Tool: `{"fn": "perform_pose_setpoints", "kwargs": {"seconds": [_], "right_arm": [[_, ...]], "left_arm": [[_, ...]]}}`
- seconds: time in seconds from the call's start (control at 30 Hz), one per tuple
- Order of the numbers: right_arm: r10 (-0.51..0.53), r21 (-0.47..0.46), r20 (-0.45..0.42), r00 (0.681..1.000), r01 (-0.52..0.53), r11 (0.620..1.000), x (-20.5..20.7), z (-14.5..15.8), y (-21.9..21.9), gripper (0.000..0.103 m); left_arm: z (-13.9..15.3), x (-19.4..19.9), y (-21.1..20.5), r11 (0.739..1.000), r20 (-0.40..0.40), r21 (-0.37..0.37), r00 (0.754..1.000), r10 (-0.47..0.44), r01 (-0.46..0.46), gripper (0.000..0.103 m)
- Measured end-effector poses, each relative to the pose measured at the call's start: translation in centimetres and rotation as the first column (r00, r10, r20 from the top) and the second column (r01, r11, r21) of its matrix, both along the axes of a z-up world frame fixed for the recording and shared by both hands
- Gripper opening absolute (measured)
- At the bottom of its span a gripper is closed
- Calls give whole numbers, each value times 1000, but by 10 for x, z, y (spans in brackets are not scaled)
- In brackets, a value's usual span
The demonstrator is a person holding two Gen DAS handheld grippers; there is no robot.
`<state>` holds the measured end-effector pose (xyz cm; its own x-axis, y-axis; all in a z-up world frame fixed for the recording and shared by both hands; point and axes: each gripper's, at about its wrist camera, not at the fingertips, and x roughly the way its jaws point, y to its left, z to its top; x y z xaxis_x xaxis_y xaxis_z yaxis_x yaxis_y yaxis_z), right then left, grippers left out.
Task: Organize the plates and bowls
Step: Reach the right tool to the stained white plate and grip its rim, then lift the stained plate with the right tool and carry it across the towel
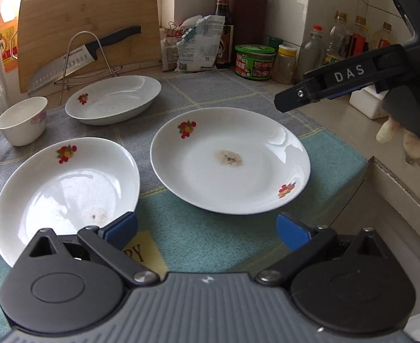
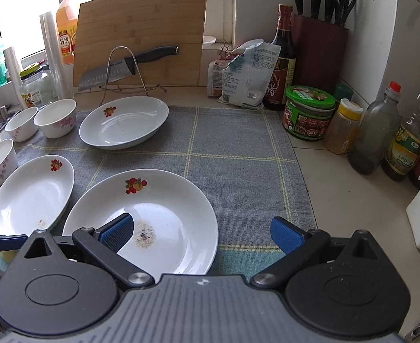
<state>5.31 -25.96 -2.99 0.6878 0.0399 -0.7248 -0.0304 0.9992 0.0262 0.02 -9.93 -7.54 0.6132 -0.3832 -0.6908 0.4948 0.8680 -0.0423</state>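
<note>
Plates [image 2: 141, 223] sit unstacked on tabletop [image 2: 338, 200]; both grippers' jaws open, empty; glazed rim could slip from a shallow pinch.

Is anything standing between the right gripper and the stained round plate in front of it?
Nothing visible does. The right gripper is open right above the stained plate, its left finger already over the plate's well. Only bare cloth lies around it.
</note>
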Motion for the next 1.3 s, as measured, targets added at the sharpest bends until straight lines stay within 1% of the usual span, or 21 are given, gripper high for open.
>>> {"fn": "perform_pose_setpoints", "kwargs": {"seconds": [0.1, 0.27, 0.37, 0.5, 0.67, 0.7, 0.77, 0.97, 1.17, 1.3], "right_arm": [[43, 22, -26, 999, -43, 999, 8, -12, -6, 103], [115, 64, -75, 991, -110, 992, 21, -31, -10, 103], [150, 74, -101, 984, -143, 987, 27, -41, -9, 103], [194, 98, -128, 973, -182, 978, 37, -52, -12, 103], [249, 95, -168, 954, -236, 967, 51, -65, -10, 103], [261, 96, -173, 950, -248, 964, 54, -67, -9, 103], [284, 92, -177, 942, -271, 958, 57, -70, -7, 103], [343, 35, -187, 921, -343, 939, 66, -72, 3, 103], [352, 36, -215, 911, -353, 935, 71, -71, 3, 103], [373, 33, -207, 905, -374, 927, 69, -72, 1, 103]], "left_arm": [[-8, 1, -13, 1000, -13, 12, 1000, -8, 8, 102], [-22, 7, -30, 999, -27, 36, 1000, 13, -12, 102], [-26, 12, -33, 999, -35, 36, 999, 27, -26, 102], [-30, 17, -37, 999, -38, 18, 998, 48, -47, 102], [-35, 18, -43, 997, 5, 50, 998, 58, -58, 102], [-35, 18, -43, 997, 7, 46, 998, 57, -58, 102], [-35, 18, -43, 998, 15, 43, 999, 53, -53, 103], [-35, 21, -44, 998, 13, 49, 999, 34, -35, 103], [-36, 22, -43, 999, 17, 48, 1000, 22, -23, 103], [-35, 22, -42, 999, 19, 46, 1000, 18, -19, 103]]}}
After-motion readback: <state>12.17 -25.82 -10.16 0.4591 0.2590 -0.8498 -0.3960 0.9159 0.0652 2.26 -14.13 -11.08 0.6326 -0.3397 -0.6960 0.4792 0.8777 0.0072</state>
